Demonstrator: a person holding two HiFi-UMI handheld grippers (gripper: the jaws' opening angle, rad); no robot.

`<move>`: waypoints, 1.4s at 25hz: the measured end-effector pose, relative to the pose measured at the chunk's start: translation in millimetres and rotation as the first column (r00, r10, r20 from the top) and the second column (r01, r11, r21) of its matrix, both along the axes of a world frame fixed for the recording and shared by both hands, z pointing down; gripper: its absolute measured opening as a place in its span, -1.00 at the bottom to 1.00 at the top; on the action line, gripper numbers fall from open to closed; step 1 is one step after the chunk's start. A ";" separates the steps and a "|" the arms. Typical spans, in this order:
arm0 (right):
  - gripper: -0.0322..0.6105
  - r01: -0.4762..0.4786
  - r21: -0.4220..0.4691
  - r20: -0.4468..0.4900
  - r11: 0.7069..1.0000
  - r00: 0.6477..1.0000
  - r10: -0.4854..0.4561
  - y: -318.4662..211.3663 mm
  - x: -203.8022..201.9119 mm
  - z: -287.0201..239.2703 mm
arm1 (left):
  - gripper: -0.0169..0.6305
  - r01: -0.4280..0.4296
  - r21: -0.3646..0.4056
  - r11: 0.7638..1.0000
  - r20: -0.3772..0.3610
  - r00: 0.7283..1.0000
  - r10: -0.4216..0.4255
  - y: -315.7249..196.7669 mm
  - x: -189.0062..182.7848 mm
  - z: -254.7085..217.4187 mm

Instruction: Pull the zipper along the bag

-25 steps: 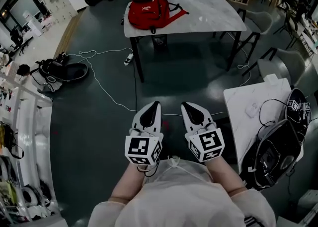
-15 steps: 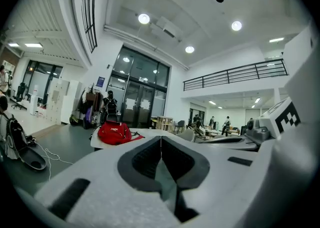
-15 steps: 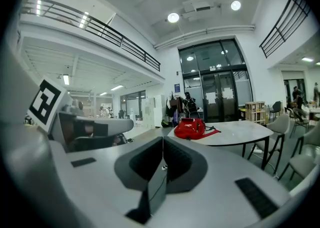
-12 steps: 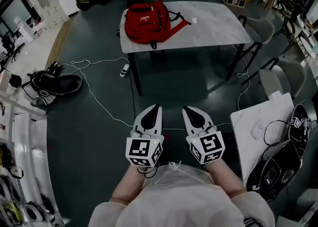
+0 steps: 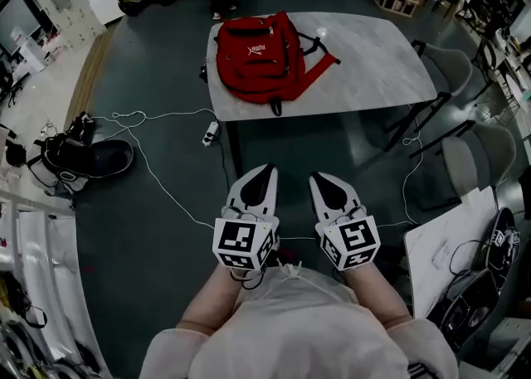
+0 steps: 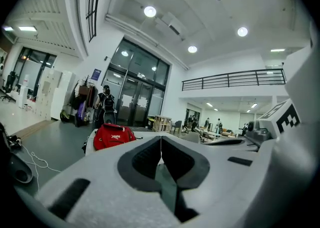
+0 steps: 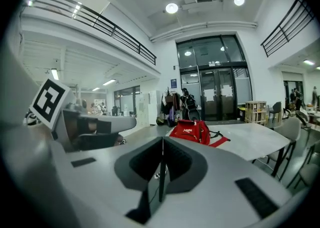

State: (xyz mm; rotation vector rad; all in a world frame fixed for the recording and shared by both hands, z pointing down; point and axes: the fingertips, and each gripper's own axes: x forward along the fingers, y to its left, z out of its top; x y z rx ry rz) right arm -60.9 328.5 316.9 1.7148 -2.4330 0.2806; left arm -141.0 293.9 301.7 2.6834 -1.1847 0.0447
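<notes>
Head view: the left gripper [image 5: 265, 171] and right gripper [image 5: 316, 177] ride side by side in front of the person. Each has its jaws pressed together on nothing, probably just carried for the approach. The red bag [image 5: 261, 54] lies on the table [image 5: 377, 62], well ahead and untouched. Since a second ago, table and bag have drawn nearer.
</notes>
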 end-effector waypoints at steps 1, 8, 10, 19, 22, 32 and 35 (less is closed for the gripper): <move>-0.81 0.000 0.002 0.000 1.000 1.000 0.000 -13.5 -4.9 -1.6 | -0.89 -0.004 0.004 1.000 0.004 1.000 0.004 -13.7 -3.3 -2.5; -0.81 0.007 -0.007 0.006 1.000 1.000 -0.007 -82.3 -18.5 -6.5 | -0.89 0.001 -0.028 1.000 0.002 1.000 -0.001 -81.0 -16.0 -2.4; -0.81 0.017 -0.018 0.008 1.000 1.000 -0.017 -97.7 -17.6 -0.5 | -0.89 0.009 -0.038 0.999 0.002 1.000 -0.009 -96.1 -13.9 2.7; -0.81 0.076 -0.041 0.038 0.996 0.996 -0.075 -192.1 11.9 19.9 | -0.89 0.103 -0.063 0.993 0.018 0.995 -0.102 -181.0 3.5 21.2; -0.81 0.101 -0.036 0.051 0.994 0.994 -0.099 -232.3 31.8 22.0 | -0.89 0.148 -0.062 0.987 0.039 0.989 -0.145 -217.2 14.8 26.3; -0.81 0.163 -0.123 0.067 0.979 0.986 -0.156 -360.2 107.2 41.2 | -0.89 0.236 -0.093 0.967 0.077 0.970 -0.229 -330.9 80.8 37.0; -0.81 0.186 -0.149 0.065 0.971 0.982 -0.179 -390.2 124.0 52.9 | -0.89 0.258 -0.122 0.958 0.090 0.964 -0.248 -360.0 96.9 50.9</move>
